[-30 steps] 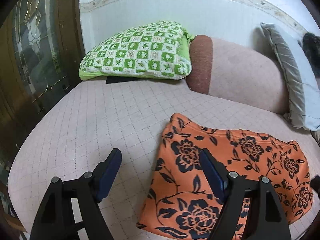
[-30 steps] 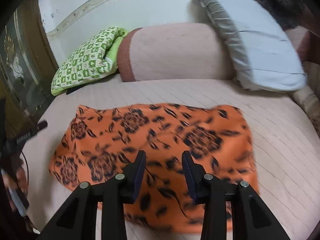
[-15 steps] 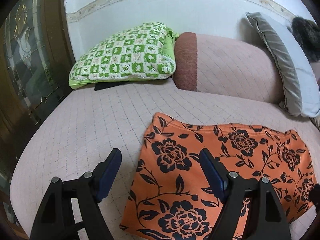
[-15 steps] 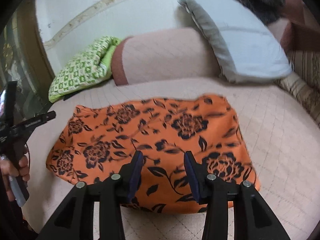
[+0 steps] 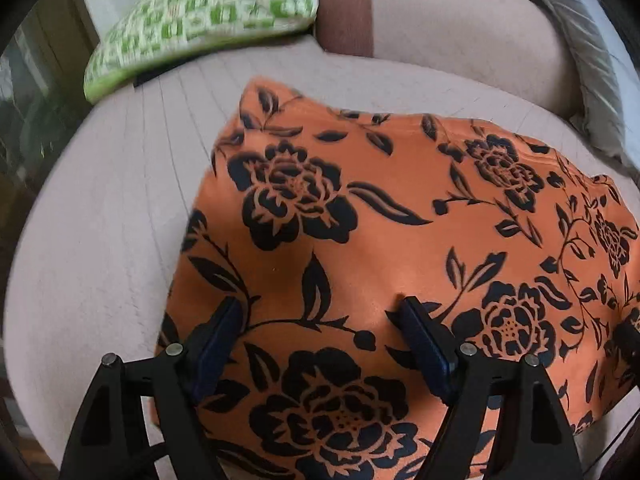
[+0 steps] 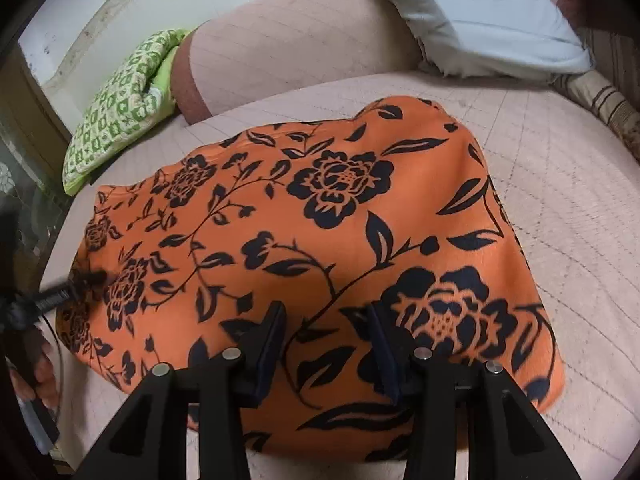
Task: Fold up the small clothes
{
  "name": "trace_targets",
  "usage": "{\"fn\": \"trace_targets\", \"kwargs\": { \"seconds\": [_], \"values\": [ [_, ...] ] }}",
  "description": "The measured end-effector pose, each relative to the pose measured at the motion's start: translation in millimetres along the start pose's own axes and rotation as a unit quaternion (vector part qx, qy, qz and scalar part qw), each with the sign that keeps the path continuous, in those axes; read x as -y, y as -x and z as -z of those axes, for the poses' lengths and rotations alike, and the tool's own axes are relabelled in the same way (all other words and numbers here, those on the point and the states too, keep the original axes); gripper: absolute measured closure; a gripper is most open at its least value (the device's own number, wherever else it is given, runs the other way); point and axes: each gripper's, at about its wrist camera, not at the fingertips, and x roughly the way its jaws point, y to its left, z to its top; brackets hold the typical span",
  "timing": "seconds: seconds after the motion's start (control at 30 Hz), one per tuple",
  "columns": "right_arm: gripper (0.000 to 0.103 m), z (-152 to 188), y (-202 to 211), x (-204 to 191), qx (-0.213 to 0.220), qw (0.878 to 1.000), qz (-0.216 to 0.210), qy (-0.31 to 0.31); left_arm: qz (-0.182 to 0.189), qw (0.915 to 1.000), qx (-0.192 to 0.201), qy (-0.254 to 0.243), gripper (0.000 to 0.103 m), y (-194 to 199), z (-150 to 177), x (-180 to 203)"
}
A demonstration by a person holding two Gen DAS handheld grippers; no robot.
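An orange cloth with black flowers lies spread flat on the pink quilted cover. My left gripper stands open, pointing steeply down over the cloth's near left part. Its fingertips are at or just above the fabric, and nothing is pinched between them. My right gripper hangs low over the cloth's near right part, jaws partly apart with only flat fabric under the gap. In the right wrist view the left gripper shows at the cloth's left edge, held by a hand.
A green-and-white checked cushion lies at the back left, beside a pink bolster with a brown end. A pale grey pillow leans at the back right, above striped fabric. A glazed wooden door stands left.
Both grippers have dropped and tipped down towards the cloth, which now fills most of each view. The right jaws stand slightly wider than a second ago.
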Motion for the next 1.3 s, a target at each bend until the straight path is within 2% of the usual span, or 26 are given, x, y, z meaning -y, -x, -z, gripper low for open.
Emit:
{"fn": "trace_targets", "kwargs": {
  "seconds": [0.07,0.23,0.33,0.43,0.53,0.63,0.77,0.9,1.0,1.13,1.3],
  "values": [
    [0.057,-5,1,6,0.005,1.0,-0.008,-0.01,-0.002,1.0,0.005,-0.001,0.021,7,-2,0],
    [0.057,-11,25,16,0.058,0.998,-0.014,-0.027,0.004,0.9988,0.048,-0.004,0.021,29,-1,0],
    [0.057,-12,21,23,0.042,0.998,0.011,-0.037,-0.002,0.998,0.063,-0.011,0.021,35,0,2],
    [0.057,-10,3,33,0.001,0.998,0.03,-0.053,-0.017,0.9989,0.043,-0.01,0.021,25,0,-1],
    [0.057,-14,10,29,0.016,0.998,0.025,-0.048,-0.018,0.9992,0.035,-0.002,0.021,21,1,-7],
    [0.057,-26,18,29,0.044,0.997,0.009,-0.06,-0.017,0.998,0.061,0.003,0.021,32,0,-11],
    [0.057,-58,19,35,0.082,0.994,0.009,-0.073,-0.029,0.9954,0.091,0.003,0.021,42,-3,-14],
    [0.057,-79,-12,45,0.054,0.994,-0.014,-0.098,-0.042,0.9946,0.095,0.003,0.021,37,-9,-17],
    [0.056,-78,-36,50,0.023,0.995,-0.001,-0.1,-0.048,0.9943,0.095,0.004,0.021,33,-13,-20],
    [0.057,-79,-30,49,0.027,0.996,-0.005,-0.088,-0.052,0.9939,0.097,0.011,0.021,32,-15,-22],
    [0.057,-66,-7,36,0.043,0.995,-0.032,-0.088,-0.054,0.9932,0.103,0.01,0.021,36,-14,-23]
  ]
}}
